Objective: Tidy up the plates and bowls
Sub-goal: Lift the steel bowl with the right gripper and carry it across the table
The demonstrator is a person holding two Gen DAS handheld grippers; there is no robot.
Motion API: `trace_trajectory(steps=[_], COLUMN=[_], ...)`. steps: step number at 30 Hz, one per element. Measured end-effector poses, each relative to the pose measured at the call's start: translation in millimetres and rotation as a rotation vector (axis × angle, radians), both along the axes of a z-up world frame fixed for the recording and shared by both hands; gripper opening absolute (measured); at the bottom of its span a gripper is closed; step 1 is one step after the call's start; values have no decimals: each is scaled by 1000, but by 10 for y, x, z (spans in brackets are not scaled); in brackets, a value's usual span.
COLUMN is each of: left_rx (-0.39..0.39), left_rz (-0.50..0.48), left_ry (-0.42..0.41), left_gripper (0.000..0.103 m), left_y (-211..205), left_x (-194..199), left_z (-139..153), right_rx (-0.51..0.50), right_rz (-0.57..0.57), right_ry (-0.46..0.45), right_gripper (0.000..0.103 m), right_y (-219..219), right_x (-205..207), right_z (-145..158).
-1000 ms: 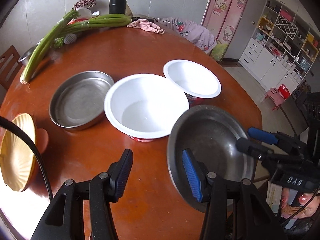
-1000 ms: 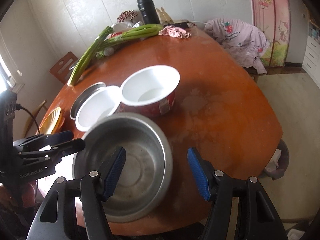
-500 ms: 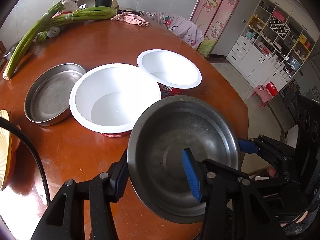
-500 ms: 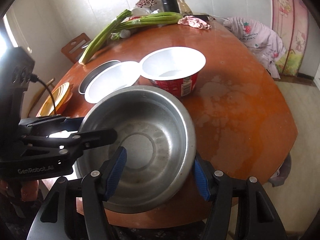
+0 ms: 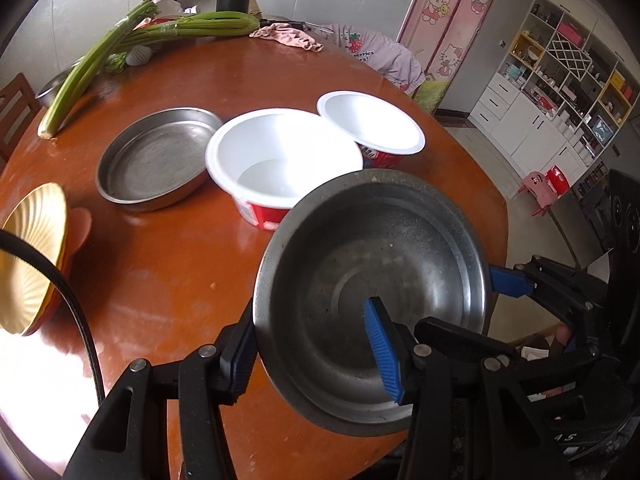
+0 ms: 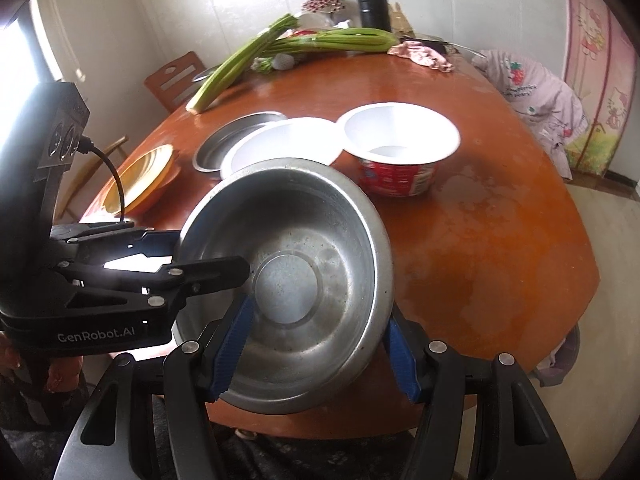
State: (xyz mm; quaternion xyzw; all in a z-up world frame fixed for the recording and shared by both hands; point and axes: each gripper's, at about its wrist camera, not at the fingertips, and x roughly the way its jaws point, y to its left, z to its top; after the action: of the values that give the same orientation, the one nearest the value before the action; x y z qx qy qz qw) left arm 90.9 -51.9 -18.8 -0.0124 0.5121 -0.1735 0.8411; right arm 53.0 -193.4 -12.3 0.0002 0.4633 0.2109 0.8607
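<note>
Steel bowl (image 5: 372,276), rigid, light and slick, sits tilted above the table (image 5: 160,264) edge with its rim pinched by both your left claw (image 5: 312,350) and right claw (image 6: 316,354), so hold the rim, never the smooth wall.

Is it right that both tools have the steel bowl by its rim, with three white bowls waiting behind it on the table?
Not quite: there are two white bowls, a large one and a smaller one, as the left wrist view shows. The rest stands: the left tool and right tool straddle the steel bowl's rim on the table.
</note>
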Motion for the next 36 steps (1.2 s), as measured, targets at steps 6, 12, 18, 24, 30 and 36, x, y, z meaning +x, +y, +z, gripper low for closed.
trace_trajectory(steps=[6,12,18,24,30,36], left_rx=[13,-3,-10,-14,-24,-27], left_rz=[44,47,27,10,5,7], left_ry=[10,27,25,33,36,25], left_gripper=[51,51,51,51,52,52], left_y=[217,272,224,155,167,191], left_x=[-107,-94,-33,3,38,33], left_z=[-44,-107,-133,-167,-180,-140], right_rx=[-4,-20,-14,-8,2,10], right_rz=[60,64,24,10,10,-1], right_ry=[26,45,57,60,66,65], right_gripper=[66,66,66,66,66,66], right_y=[246,364,312,229,215,188], right_x=[-16,34,66,70,78,88], right_z=[-50,-113,-161,-177,-177,-147])
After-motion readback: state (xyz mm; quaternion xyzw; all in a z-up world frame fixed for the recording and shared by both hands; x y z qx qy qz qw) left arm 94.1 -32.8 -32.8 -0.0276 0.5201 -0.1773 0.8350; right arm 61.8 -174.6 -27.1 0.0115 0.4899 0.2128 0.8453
